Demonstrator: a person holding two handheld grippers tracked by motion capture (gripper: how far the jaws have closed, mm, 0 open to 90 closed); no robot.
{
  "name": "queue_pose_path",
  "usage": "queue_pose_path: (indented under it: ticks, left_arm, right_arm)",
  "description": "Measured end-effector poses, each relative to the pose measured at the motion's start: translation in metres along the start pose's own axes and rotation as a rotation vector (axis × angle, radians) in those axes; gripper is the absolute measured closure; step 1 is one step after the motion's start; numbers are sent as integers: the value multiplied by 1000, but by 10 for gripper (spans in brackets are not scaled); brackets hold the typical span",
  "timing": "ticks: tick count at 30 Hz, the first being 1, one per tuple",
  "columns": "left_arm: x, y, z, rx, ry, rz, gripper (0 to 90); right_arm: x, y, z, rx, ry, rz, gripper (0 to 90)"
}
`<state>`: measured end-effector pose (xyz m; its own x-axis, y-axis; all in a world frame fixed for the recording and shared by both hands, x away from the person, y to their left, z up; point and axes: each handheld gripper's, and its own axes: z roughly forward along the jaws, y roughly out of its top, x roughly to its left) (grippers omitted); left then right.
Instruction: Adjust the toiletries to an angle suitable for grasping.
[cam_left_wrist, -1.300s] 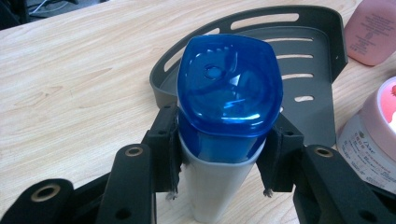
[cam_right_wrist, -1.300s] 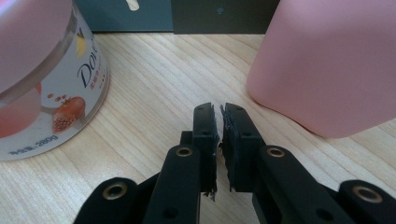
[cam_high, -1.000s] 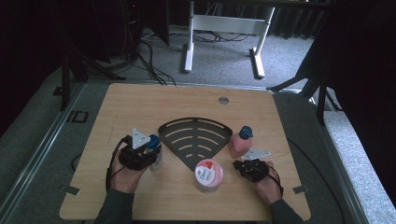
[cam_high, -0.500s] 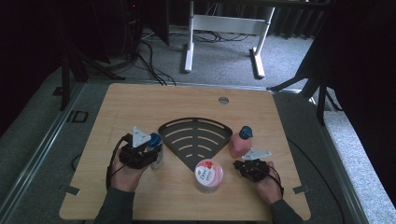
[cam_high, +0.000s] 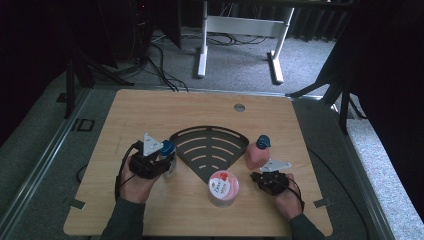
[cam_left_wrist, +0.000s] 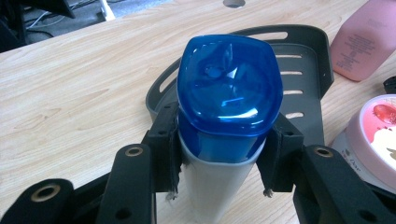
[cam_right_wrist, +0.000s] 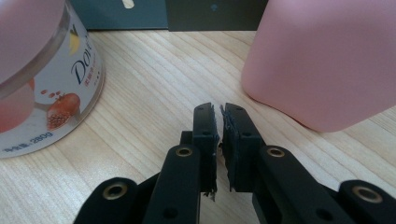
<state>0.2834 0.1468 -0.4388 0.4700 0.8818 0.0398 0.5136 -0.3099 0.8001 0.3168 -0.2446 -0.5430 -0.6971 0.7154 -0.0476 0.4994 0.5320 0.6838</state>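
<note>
My left gripper (cam_left_wrist: 220, 140) is shut on a grey bottle with a blue cap (cam_left_wrist: 229, 84), standing at the left of the table (cam_high: 167, 150). A black fan-shaped slotted rack (cam_high: 209, 147) lies in the middle of the table, just right of that bottle. A pink bottle with a blue top (cam_high: 257, 152) stands at the rack's right corner. A pink-lidded Dove tub (cam_high: 223, 187) sits at the rack's near tip. My right gripper (cam_right_wrist: 219, 116) rests low on the wood, shut with nothing between its jaws, between the tub (cam_right_wrist: 42, 79) and the pink bottle (cam_right_wrist: 327, 60).
The wooden table (cam_high: 150, 110) has a round cable hole (cam_high: 239, 107) near its far edge. Beyond it stand a white desk frame (cam_high: 240, 30) and cables on grey carpet. Bare wood lies along the far half and the left side.
</note>
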Motion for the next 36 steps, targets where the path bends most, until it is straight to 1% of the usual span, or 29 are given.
queue_pose_path:
  ticks: [4,9,11,12,15,19,22,25,28,33,36]
  left_arm:
    - [-1,3,0,-8,-5,-2,560]
    - [-2,11,0,-22,-8,6,560]
    - [-2,11,0,-22,-8,6,560]
    - [-3,15,-1,-25,-9,11,560]
    - [-4,19,-1,-28,-10,21,560]
    - [-4,21,-1,-37,-10,19,560]
    - [-4,24,-2,-39,-6,23,560]
    - [-3,28,-3,-46,-5,32,560]
    - [-3,31,-5,-53,0,36,560]
    - [-2,35,-5,-65,1,28,560]
    - [-1,36,-3,-64,0,31,560]
  right_arm:
    - [-1,0,0,-2,-1,7,837]
    - [-1,0,0,-4,-2,8,837]
    - [-1,0,0,-4,-2,8,837]
    - [-2,0,0,-3,-1,11,836]
    - [-2,0,0,-1,-2,11,837]
    - [-1,-1,0,2,-1,18,837]
    - [-2,-1,-1,1,0,21,837]
    - [-2,-1,-1,0,-1,14,837]
    - [-2,-1,-1,2,1,20,837]
    - [-2,-2,-2,1,-1,22,836]
    - [-2,-1,-1,-1,0,20,836]
